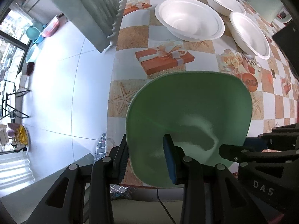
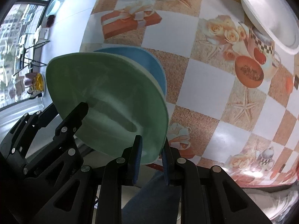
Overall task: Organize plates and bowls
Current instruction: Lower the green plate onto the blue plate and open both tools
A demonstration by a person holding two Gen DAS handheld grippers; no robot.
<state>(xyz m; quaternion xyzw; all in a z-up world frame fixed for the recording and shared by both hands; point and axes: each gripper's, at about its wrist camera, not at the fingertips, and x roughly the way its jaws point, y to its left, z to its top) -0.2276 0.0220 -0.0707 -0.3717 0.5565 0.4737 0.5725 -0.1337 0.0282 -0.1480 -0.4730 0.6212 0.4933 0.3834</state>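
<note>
Both hand-held grippers grip the same green plate (image 1: 188, 112), one at each side of its near edge.

Left hand-held gripper (image 1: 148, 157): points straight down over the tabletop (image 1: 130, 43) edge. Jaws narrow, clamped on the plate rim; one blue pad (image 1: 170, 160) lies against the plate's inner face, the other finger sits outside the rim on the floor side. Grip looks firm.

Right hand-held gripper (image 2: 151, 161): steeply tilted downward. Jaws almost closed, pinching the plate's rim between two blue pads (image 2: 137, 160). In the left wrist view its black fingers enter from the right and reach the plate's lower right edge.

Green plate: rounded-square outline, held tilted, near the tabletop's front edge and partly overhanging it. In the right wrist view a blue plate (image 2: 147, 65) shows directly behind and under the green one, close against it; whether the two touch cannot be told. Whether the blue plate rests on the tabletop is also unclear.

Further back on the checked tablecloth: three white bowls, upright and open. The largest bowl (image 1: 188, 19) sits mid-table; a second bowl (image 1: 249, 34) to its right, rims near or touching; a third bowl (image 1: 223, 0) behind them. A pale green jug (image 1: 267, 3) stands at the far right corner.

Floor (image 1: 56, 85): pale tiles, left of the tabletop.
</note>
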